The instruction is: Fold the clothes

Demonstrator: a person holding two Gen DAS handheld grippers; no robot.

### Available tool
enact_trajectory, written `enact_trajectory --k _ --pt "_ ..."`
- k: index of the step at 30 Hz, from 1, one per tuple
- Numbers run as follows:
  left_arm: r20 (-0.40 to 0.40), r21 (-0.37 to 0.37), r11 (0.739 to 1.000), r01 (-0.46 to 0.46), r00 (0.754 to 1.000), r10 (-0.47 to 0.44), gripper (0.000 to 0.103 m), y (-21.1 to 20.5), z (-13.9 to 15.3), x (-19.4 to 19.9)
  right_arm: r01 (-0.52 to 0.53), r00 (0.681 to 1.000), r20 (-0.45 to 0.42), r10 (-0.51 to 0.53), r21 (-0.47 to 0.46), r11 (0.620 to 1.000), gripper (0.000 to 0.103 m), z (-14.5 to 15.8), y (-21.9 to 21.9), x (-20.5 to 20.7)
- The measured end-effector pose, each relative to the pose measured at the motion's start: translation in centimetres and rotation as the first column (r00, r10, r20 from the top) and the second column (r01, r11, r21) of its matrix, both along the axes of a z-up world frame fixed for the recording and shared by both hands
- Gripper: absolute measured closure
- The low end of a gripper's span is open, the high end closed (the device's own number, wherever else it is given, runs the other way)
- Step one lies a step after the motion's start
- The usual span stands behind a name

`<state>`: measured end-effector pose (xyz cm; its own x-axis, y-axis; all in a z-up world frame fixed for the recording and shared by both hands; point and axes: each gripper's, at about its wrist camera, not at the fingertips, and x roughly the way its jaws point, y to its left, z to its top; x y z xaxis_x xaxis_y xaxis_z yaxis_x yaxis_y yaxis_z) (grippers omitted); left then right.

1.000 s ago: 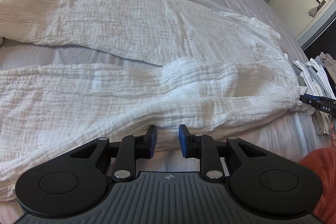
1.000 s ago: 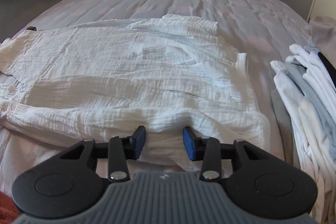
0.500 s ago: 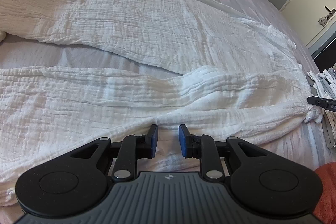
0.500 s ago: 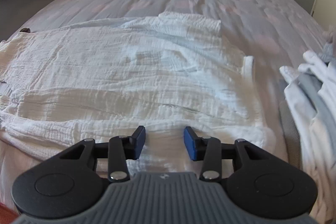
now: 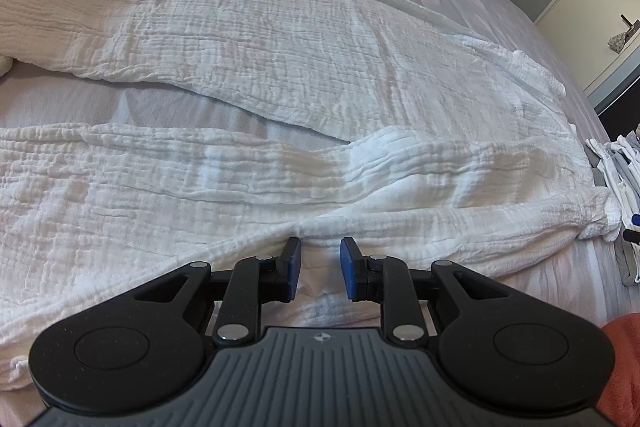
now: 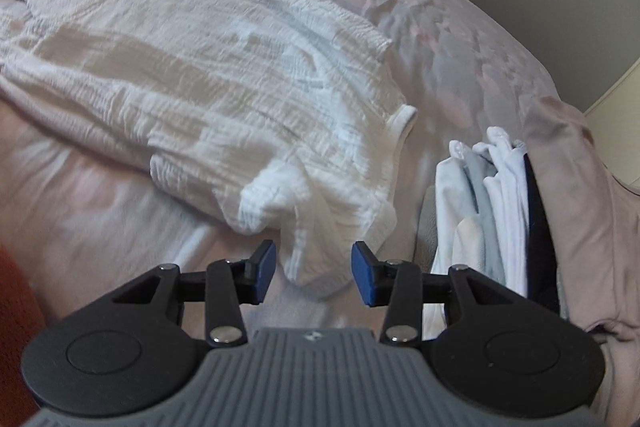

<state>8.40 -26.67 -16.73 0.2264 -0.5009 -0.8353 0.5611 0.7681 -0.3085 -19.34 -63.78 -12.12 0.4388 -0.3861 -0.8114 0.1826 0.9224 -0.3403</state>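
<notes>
White crinkled trousers [image 5: 304, 67] lie spread across the bed, both legs running to the left and the waist to the right. My left gripper [image 5: 320, 267] hovers at the near edge of the near leg. It is open by a narrow gap, with only bedsheet showing between the blue pads. In the right wrist view the trousers [image 6: 224, 83] end in a bunched waist corner [image 6: 316, 235]. My right gripper [image 6: 314, 269] stands open around the tip of that corner, and the pads do not touch it.
A pile of folded white and grey clothes [image 6: 492, 195] lies just right of the waist, also seen at the right edge as the pile [image 5: 616, 163]. A beige garment [image 6: 580, 211] lies beyond it. An orange-red cloth [image 5: 624, 359] sits at the lower right. The pale bedsheet [image 6: 460, 39] stretches behind.
The right view has rolled and shifted towards the waist end, and the waist corner now bunches up between the right jaws. The left gripper has stayed at the near leg's edge.
</notes>
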Motion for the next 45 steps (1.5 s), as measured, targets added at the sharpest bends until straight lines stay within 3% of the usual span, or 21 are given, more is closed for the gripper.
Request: enact_trajectory --k 4,7,9,15,20,27,32,37,45 --pt "0.003 0.003 1.000 0.003 1.000 -0.003 0.083 0.0 0.0 -0.1 -0.009 1.000 -0.007 0.008 -0.084 0.996 0.059 -2.0 0.8 0.9" --pt "0.007 0.009 1.000 0.007 1.000 -0.007 0.082 -0.1 0.1 -0.2 -0.006 1.000 -0.008 0.005 -0.098 0.995 0.065 -2.3 0.6 1.9" --pt "0.007 0.017 1.000 0.013 1.000 -0.013 0.082 -0.1 0.3 -0.3 0.007 0.999 -0.031 -0.010 -0.105 0.994 0.095 -2.6 0.4 2.4" --pt "0.001 0.050 0.998 0.033 0.999 -0.034 0.082 0.4 1.8 -0.9 0.089 0.995 -0.034 -0.092 -0.087 0.992 0.095 -2.4 -0.6 2.6" --pt "0.071 0.057 0.996 0.071 0.995 -0.075 0.082 2.2 5.7 -1.5 0.105 0.992 -0.054 -0.111 -0.090 0.990 0.095 -2.4 -0.6 2.7" --pt "0.203 0.038 0.998 0.058 0.977 -0.065 0.082 9.2 12.5 -0.6 0.148 0.986 -0.065 -0.155 -0.091 0.985 0.095 -2.3 -0.5 3.6" --pt "0.276 0.088 0.996 0.020 0.960 -0.044 0.082 15.5 14.9 0.7 0.165 0.982 -0.076 -0.173 -0.095 0.982 0.095 -2.4 0.0 4.1" --pt "0.281 0.138 0.989 -0.045 0.960 0.005 0.082 21.8 14.3 2.2 0.181 0.978 -0.087 -0.190 -0.102 0.978 0.095 -2.4 0.3 4.1" --pt "0.222 0.260 0.964 0.047 0.969 -0.107 0.082 26.4 9.1 2.0 0.200 0.970 -0.119 -0.214 -0.117 0.973 0.094 -2.7 0.4 4.5"
